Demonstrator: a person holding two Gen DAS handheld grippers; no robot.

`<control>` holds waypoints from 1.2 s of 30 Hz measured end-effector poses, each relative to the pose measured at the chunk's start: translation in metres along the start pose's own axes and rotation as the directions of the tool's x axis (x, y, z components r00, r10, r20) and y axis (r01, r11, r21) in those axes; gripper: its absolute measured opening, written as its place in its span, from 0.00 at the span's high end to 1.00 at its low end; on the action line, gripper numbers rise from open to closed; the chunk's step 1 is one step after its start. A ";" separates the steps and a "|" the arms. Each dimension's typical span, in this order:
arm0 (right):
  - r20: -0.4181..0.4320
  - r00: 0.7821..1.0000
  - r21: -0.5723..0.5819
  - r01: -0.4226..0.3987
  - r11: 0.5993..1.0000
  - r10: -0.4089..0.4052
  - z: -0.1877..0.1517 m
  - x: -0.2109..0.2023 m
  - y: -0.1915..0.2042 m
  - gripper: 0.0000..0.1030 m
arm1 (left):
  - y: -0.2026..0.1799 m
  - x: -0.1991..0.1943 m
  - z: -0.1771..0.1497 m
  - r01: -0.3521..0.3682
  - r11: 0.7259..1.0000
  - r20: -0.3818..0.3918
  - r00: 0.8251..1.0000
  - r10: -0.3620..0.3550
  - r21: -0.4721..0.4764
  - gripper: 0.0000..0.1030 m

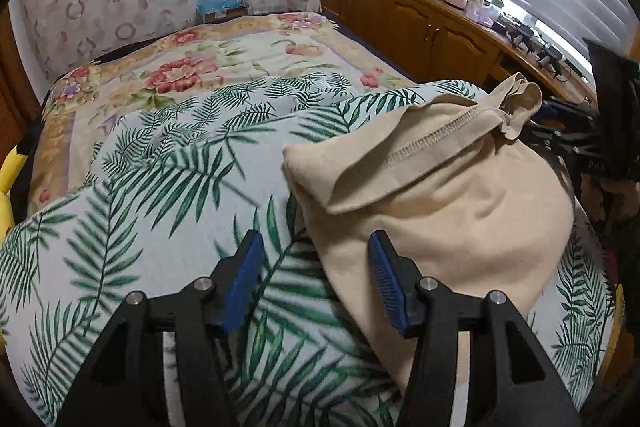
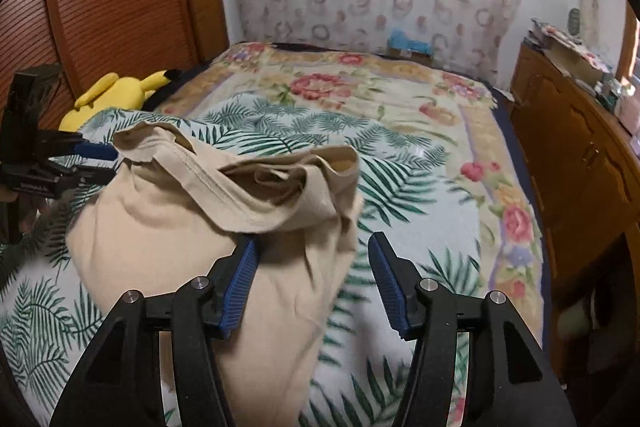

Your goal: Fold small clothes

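Left gripper [image 1: 316, 283]: I have it spread wide with nothing between the fingers, hovering low over the near left edge of the garment.
Right gripper [image 2: 314, 283]: also spread wide and empty; its left finger [image 2: 240, 287] sits over the cloth under a loose flap, though I cannot tell if it touches.
Beige garment [image 1: 452, 211]: it lies between my two grippers on the near part of the bed, bunched up, with a stitched hem turned over on top and a crumpled corner at the far end.
Palm-leaf sheet [image 1: 168, 187]: it lies under the garment, spread across the near half of the bed.
Floral blanket [image 2: 400, 87]: covers the far half of the bed, reaching toward the wall.
Yellow plush toy [image 2: 116, 95]: at the far left edge of the bed, well apart from the garment.
Progress: I judge the fold barely begun; one flap is turned over, but the garment is lumpy and needs flattening, then neat folding.
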State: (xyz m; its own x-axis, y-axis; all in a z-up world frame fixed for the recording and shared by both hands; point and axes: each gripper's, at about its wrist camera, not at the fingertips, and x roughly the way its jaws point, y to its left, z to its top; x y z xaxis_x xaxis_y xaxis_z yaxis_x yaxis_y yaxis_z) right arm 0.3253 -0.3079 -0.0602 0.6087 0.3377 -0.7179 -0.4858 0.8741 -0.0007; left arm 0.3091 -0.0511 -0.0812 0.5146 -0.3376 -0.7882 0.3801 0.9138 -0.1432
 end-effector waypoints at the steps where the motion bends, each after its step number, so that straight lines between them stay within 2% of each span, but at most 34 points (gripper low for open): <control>1: -0.001 1.000 0.000 0.003 1.000 -0.003 0.004 0.005 -0.001 0.44 | 0.000 0.003 0.004 -0.012 1.000 -0.001 1.000 0.012 0.006 0.48; 5: 0.004 1.000 0.009 0.008 1.000 -0.008 0.016 0.014 -0.008 0.47 | 0.002 0.008 0.019 -0.029 1.000 0.012 1.000 0.029 0.006 0.48; 7: 0.012 1.000 0.023 -0.010 1.000 0.010 0.021 0.017 -0.012 0.60 | 0.006 0.011 0.025 -0.040 0.999 0.021 0.999 0.040 -0.003 0.48; 8: 0.018 1.000 0.030 -0.021 0.999 0.021 0.022 0.018 -0.015 0.74 | 0.009 0.013 0.028 -0.045 0.999 0.026 0.999 0.045 -0.011 0.48; 9: 0.024 0.999 0.043 -0.042 0.998 0.041 0.023 0.019 -0.019 0.81 | 0.012 0.015 0.030 -0.053 0.998 0.035 0.998 0.053 -0.018 0.48; 11: 0.032 0.999 0.075 -0.046 0.996 0.043 0.026 0.020 -0.026 0.91 | 0.018 0.019 0.033 -0.089 0.996 0.057 0.994 0.090 -0.021 0.48; 12: 0.036 0.998 0.092 -0.045 0.995 0.042 0.027 0.020 -0.029 0.92 | 0.021 0.021 0.033 -0.102 0.994 0.058 0.993 0.103 -0.029 0.48; 18: 0.006 0.997 0.156 0.077 0.985 -0.079 0.028 0.019 -0.043 0.92 | 0.037 0.017 0.031 -0.119 0.989 0.078 0.989 0.126 -0.090 0.48; 22: 0.025 0.992 0.176 0.117 0.977 -0.123 0.029 0.006 -0.049 0.81 | 0.041 0.005 0.030 -0.147 0.983 0.123 0.979 0.161 -0.115 0.48; 23: 0.032 0.991 0.179 0.121 0.976 -0.129 0.030 0.003 -0.050 0.75 | 0.044 0.002 0.031 -0.146 0.981 0.132 0.978 0.163 -0.129 0.48; 28: 0.067 0.994 0.167 0.076 0.983 -0.088 0.028 -0.009 -0.044 0.59 | 0.044 0.002 0.033 -0.126 0.985 0.125 0.982 0.141 -0.117 0.48; 32: 0.020 0.999 0.115 0.046 0.992 -0.048 0.029 0.005 -0.035 0.59 | 0.032 0.005 0.030 -0.111 0.990 0.116 0.986 0.121 -0.086 0.48; 36: -0.015 0.999 0.063 0.045 0.997 -0.044 0.035 0.027 -0.031 0.59 | 0.025 0.006 0.028 -0.101 0.992 0.104 0.989 0.108 -0.074 0.48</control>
State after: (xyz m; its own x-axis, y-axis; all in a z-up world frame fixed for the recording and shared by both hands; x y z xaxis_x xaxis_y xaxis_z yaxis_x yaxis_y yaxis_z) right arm 0.3791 -0.3136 -0.0556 0.6199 0.2932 -0.7279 -0.4172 0.9087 0.0107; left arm 0.3434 -0.0370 -0.0726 0.6298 -0.2584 -0.7325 0.2686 0.9573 -0.1068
